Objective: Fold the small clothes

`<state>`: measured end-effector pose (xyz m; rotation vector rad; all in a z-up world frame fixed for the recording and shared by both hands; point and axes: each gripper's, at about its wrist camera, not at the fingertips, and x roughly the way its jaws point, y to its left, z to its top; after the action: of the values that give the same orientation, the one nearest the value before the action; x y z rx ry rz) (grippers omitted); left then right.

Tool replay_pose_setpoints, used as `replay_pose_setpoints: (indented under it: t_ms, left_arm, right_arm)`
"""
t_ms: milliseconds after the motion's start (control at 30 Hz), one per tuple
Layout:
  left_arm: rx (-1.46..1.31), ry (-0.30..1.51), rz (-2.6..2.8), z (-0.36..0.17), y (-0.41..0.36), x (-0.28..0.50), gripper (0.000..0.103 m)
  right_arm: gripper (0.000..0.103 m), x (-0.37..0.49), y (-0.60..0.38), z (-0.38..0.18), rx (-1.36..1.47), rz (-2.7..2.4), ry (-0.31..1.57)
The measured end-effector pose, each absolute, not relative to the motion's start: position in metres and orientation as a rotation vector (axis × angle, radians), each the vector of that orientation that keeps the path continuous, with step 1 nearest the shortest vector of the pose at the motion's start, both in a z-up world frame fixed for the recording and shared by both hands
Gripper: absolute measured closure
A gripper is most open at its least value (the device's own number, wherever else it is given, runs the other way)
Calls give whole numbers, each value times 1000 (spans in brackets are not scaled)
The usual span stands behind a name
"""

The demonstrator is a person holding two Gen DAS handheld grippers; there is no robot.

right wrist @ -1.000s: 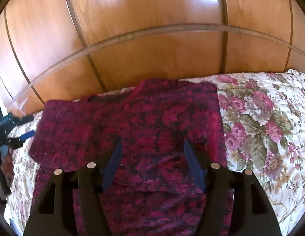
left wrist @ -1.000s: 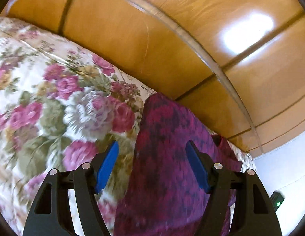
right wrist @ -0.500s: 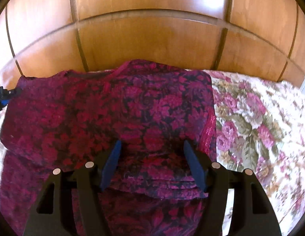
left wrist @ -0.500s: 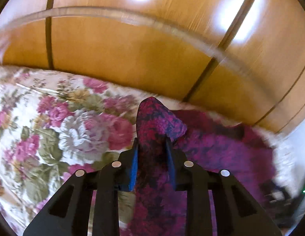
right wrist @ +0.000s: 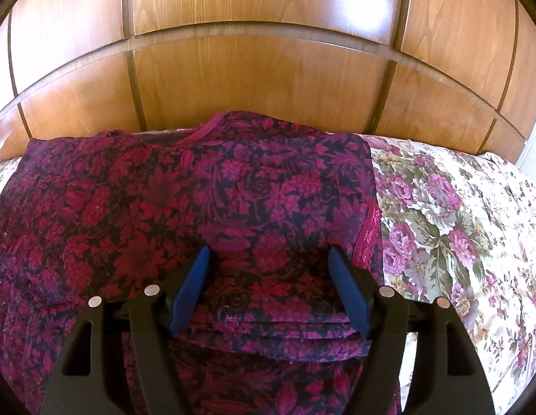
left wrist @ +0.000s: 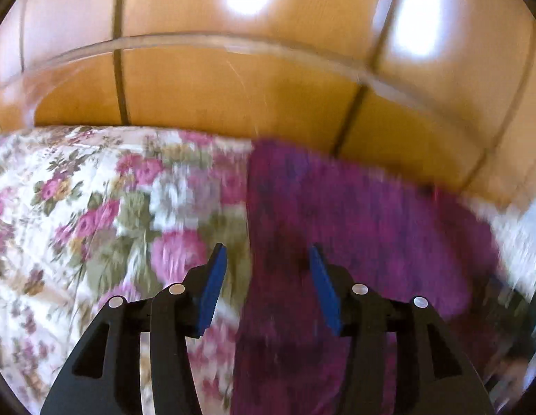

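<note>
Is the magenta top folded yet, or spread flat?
Partly folded: the magenta top has its right side doubled inward, layered edges stacked near the right gripper.

Left wrist view motion-blurred — garment [left wrist: 354, 214] pattern & bedspread [left wrist: 95, 214] unreadable.

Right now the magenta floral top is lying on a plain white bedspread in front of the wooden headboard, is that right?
Not quite. The bedspread is floral, with pink roses and green leaves on cream, not plain white; the right wrist view shows it clearly. The top does lie on it in front of the headboard.
</note>
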<state>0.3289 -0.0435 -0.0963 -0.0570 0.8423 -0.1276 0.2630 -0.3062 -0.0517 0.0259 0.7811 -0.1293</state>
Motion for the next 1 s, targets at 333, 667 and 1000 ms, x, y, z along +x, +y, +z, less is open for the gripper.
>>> replay_pose_setpoints:
  t_ms: [333, 667, 1000]
  left_arm:
    - [-115, 878, -165, -87, -32, 298, 49]
    - [-292, 1017, -430, -111, 48, 180, 48]
    - [-424, 1134, -555, -145, 58, 65, 48]
  right_arm:
    - [10, 244, -310, -28, 71, -112, 803]
    - [9, 147, -354, -43, 257, 11, 946]
    - [17, 29, -369, -73, 404, 154, 1092]
